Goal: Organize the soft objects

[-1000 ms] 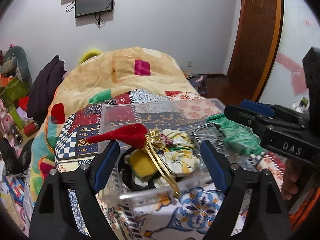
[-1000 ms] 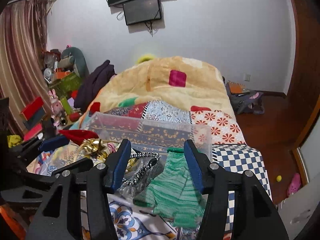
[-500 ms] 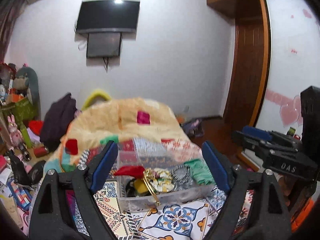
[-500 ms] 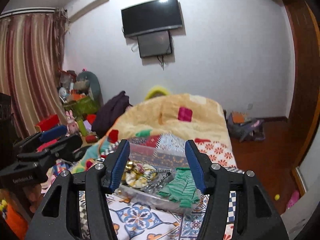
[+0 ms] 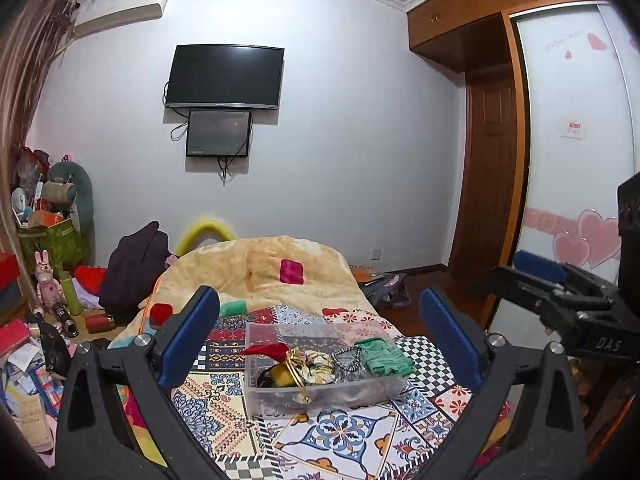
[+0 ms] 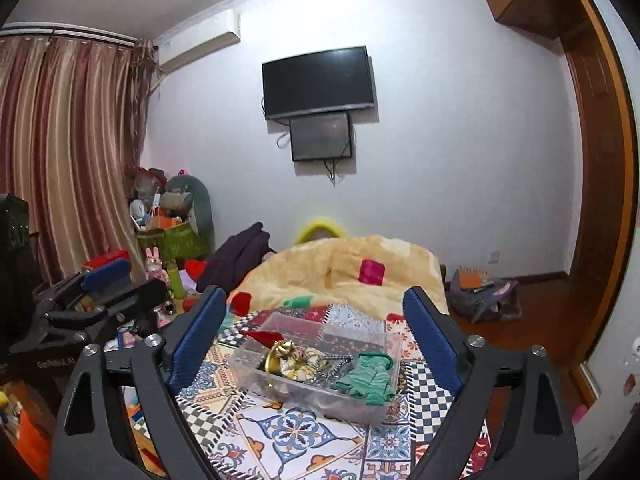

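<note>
Both my claws, left claw and right claw, wide apart, empty, well above the bed. Clear box holds green cloth: light, limp; I'd pinch a bunched fold

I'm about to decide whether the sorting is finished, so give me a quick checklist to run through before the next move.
1. Left hand-held gripper open and holding nothing: ok.
2. Right hand-held gripper open and holding nothing: ok.
3. Clear bin sits flat on the patterned quilt: ok.
4. Green knit item fully inside the bin: not ok, one end drapes over the rim.
5. Red pointed piece and gold ribbon inside: not ok, both poke past the rim.
6. No soft items left elsewhere on the quilt: cannot tell.
</note>
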The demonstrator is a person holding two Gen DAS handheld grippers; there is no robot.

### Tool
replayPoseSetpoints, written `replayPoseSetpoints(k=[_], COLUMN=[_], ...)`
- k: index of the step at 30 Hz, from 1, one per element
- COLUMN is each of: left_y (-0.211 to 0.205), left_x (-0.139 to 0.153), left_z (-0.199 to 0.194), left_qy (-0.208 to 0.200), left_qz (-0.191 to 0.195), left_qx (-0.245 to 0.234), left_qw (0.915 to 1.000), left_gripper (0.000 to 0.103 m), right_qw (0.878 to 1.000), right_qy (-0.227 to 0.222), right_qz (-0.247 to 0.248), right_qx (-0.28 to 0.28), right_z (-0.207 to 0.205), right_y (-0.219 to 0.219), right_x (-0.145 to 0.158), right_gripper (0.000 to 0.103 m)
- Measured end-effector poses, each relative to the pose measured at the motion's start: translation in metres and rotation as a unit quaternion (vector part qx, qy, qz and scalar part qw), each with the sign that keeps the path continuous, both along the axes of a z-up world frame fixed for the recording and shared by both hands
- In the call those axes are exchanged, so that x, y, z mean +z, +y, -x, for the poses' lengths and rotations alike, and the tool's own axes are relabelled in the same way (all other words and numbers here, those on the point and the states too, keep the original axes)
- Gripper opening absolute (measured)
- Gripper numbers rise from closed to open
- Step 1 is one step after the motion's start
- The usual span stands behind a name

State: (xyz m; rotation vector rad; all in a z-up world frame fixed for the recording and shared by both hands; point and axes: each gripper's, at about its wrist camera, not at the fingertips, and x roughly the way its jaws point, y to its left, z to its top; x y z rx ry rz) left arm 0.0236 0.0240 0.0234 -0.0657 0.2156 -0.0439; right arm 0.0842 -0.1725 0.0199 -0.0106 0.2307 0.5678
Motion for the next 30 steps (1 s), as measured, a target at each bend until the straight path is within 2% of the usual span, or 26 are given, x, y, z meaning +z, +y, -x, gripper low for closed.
replayPoseSetpoints(k=[6, 30], left_y=[-0.002, -0.005], left_x=[-0.005, -0.01], left_z=[0.008, 0.006], left_qy=[0.003, 0.011], left_qz=[-0.003, -0.01], left_qx=[0.002, 0.011], left_qw=[1.0, 0.9998], left_gripper=[0.102, 0.102], right_qw=[1.0, 1.0], right_qy=[-0.012, 0.001], right_qz=[-0.002, -0.01], right_qx=[0.004, 0.011], right_z=[0.003, 0.009], right_y=[0.004, -0.005], right_x=[0.0, -0.012], right_gripper=[0.097, 0.097])
